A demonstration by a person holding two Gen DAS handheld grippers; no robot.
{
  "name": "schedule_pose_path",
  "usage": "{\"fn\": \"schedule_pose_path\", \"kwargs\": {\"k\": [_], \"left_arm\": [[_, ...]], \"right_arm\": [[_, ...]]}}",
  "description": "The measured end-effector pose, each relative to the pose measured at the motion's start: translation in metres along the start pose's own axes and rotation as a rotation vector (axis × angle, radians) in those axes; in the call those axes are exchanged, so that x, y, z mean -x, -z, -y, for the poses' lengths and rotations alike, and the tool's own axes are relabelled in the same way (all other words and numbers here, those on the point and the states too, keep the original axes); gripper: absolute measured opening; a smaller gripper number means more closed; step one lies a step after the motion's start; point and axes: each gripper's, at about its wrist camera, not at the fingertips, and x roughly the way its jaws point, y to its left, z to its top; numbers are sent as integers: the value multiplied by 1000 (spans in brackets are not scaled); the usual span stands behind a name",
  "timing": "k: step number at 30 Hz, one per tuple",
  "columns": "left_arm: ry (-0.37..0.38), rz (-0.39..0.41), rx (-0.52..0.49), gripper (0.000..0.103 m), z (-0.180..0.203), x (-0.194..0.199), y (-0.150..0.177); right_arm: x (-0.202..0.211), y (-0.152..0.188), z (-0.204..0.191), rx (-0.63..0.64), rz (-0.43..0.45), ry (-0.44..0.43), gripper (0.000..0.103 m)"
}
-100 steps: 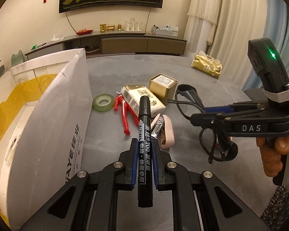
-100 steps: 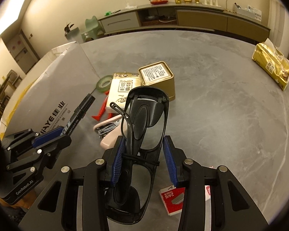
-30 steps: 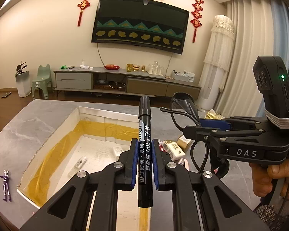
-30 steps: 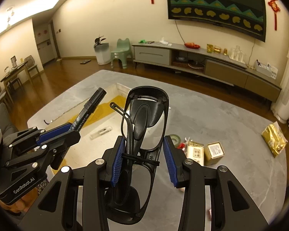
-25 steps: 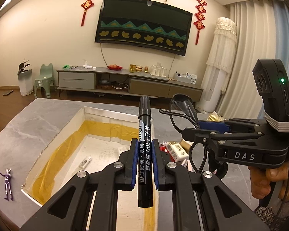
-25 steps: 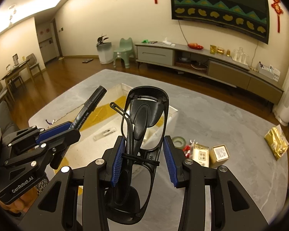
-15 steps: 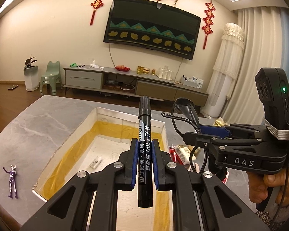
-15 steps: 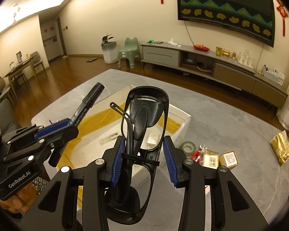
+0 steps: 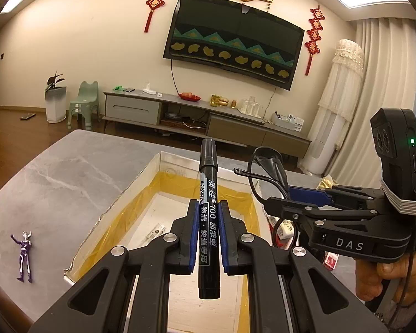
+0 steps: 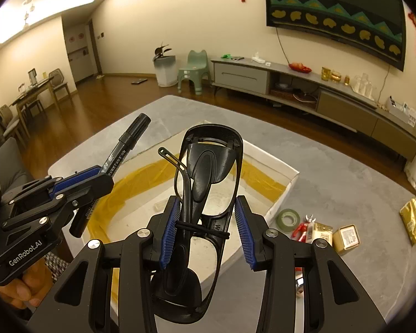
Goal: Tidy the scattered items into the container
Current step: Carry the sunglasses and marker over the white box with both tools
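My left gripper (image 9: 208, 208) is shut on a black marker (image 9: 208, 191) that points up and forward, held above the open white box (image 9: 141, 177) lined with yellow tape. My right gripper (image 10: 206, 205) is shut on folded black glasses (image 10: 208, 172), also above the box (image 10: 277, 205). In the left wrist view the right gripper (image 9: 280, 194) and glasses (image 9: 269, 163) hang at the right of the box. In the right wrist view the left gripper (image 10: 97, 177) with the marker (image 10: 124, 147) hovers over the box's left side. A small white item (image 9: 155, 231) lies on the box floor.
On the grey table right of the box lie a green tape roll (image 10: 289, 217), red pliers (image 10: 302, 229), a white carton (image 10: 321, 233), a gold tin (image 10: 346, 237) and a gold pouch (image 10: 414, 219). A purple figurine (image 9: 23, 255) lies on the table left of the box.
Both grippers have risen from table level and moved left, from beside the scattered items to above the open box, still carrying the marker and the glasses. In the last second they kept drifting over it.
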Motion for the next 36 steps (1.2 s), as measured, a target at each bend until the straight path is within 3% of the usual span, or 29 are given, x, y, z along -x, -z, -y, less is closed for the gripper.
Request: {"fn": "schedule_pose_path", "kwargs": {"k": [14,27,36], "left_arm": [[-26,-41,26,14,-19,-14,5],[-20,-170,13,14,-21,-45,19],[-77,-235,-25,14,-22,-63,27]], "right_arm": [[-31,-1,-6,7,-43,-17,42],[-59,6,-8,27,-102,-27,43],[-81,11,-9,61,-170,-14,43]]}}
